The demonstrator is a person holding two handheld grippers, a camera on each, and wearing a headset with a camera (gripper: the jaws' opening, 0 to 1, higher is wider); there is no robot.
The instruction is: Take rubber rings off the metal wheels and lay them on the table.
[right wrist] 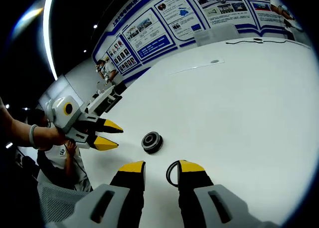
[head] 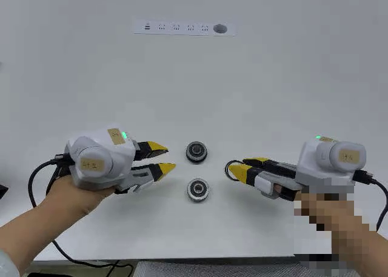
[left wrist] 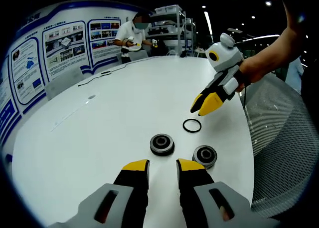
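White tabletop runs back to a power strip at the far edge. The right claw is spread and pinches nothing; in its own view the ring lies flat on the table just past its tips, and the left gripper view shows the ring apart from both tips. The left claw is also spread and empty, aimed at the two wheels between the claws.

The near wheel shows a paler rim, so its ring is probably the one already off. The far wheel looks dark all round its edge and most likely still carries its ring, which makes it the next job.

To do that well, I would close the left claw on the wheel's metal sides to pin it. The right claw should then nip only the rubber lip, roll it off one side rather than pull straight, and lay it beside the first ring.
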